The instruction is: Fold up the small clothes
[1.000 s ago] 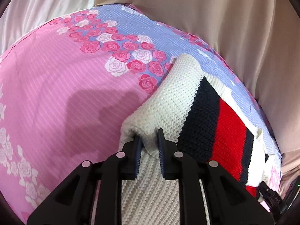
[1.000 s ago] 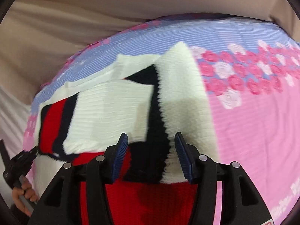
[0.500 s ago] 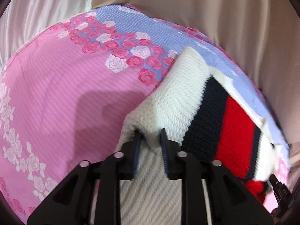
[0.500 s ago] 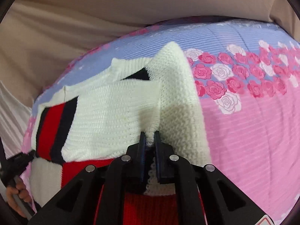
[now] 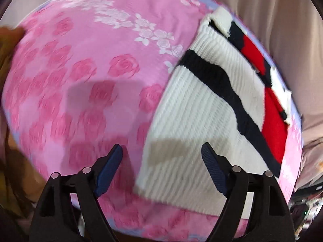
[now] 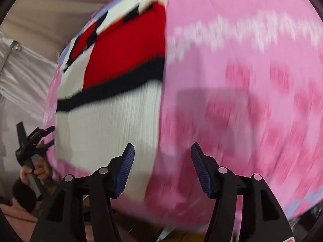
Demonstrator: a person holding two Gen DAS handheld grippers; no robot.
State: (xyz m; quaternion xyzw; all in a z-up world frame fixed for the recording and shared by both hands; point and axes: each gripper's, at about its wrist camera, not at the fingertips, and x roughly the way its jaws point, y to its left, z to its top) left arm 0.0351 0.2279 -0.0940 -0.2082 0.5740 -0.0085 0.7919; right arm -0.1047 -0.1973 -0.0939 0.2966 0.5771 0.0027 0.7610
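Observation:
A small knitted sweater [image 5: 193, 121], white with black and red bands, lies flat on the pink rose-print bed sheet [image 5: 90, 70]. My left gripper [image 5: 162, 157] hovers over its near left edge; the jaws are opening and hold nothing, with knit and sheet showing below them. In the right wrist view the sweater [image 6: 113, 109] fills the left side, its straight right edge running down toward my right gripper [image 6: 162, 157]. That gripper's jaws are opening too, with nothing between the pads. The left gripper [image 6: 34, 143] and the hand holding it show at the far left. Both views are motion-blurred.
Beige and white curtains [image 5: 282, 20] hang behind the bed. A wide stretch of pink sheet [image 6: 242, 100] lies to the right of the sweater. Brown cloth [image 5: 8, 60] shows at the left border of the left wrist view.
Both grippers let go of the white knit fold they pinched and pulled back toward the near edge of the bed. The sweater now lies flat, folded narrower.

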